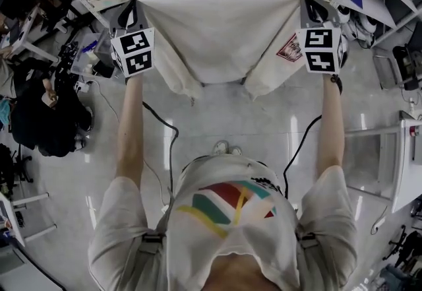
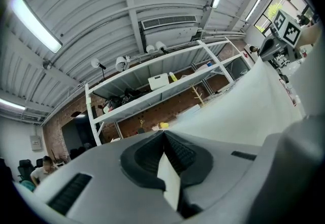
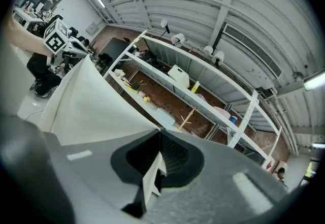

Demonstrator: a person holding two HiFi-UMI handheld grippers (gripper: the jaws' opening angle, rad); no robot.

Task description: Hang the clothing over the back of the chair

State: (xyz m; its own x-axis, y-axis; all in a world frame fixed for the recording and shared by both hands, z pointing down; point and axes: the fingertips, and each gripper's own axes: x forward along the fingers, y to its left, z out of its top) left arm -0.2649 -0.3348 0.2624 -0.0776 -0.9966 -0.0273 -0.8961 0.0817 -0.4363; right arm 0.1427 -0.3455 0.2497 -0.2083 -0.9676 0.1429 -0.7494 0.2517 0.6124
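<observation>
**SPREAD SHIRT HELD AT BOTH CORNERS: LOWER ONTO CHAIR BACK**

The white shirt [image 1: 217,39] hangs in the air in front of the person, stretched flat between the two claws; its sleeves droop toward the floor [image 1: 264,118], and a small print shows near its right edge. The left claw [image 1: 130,14] is closed tight on a fold of the cloth at one corner; the right claw [image 3: 156,163] is likewise clamped shut on the opposite corner, with white fabric pinched between its pads.

Judged procedure: hold both claws level and equally far apart so the top edge stays taut; bring the cloth down with its middle over the chair's top rail; release only once the weight rests evenly on both sides, otherwise the shirt is likely to slide off.

No chair back can be identified below the shirt in any view; locate it before lowering. A metal shelf rack [image 2: 167,91] stands close behind the cloth; black cables [image 1: 173,144] trail across the floor near the person's feet and may snag a step.
</observation>
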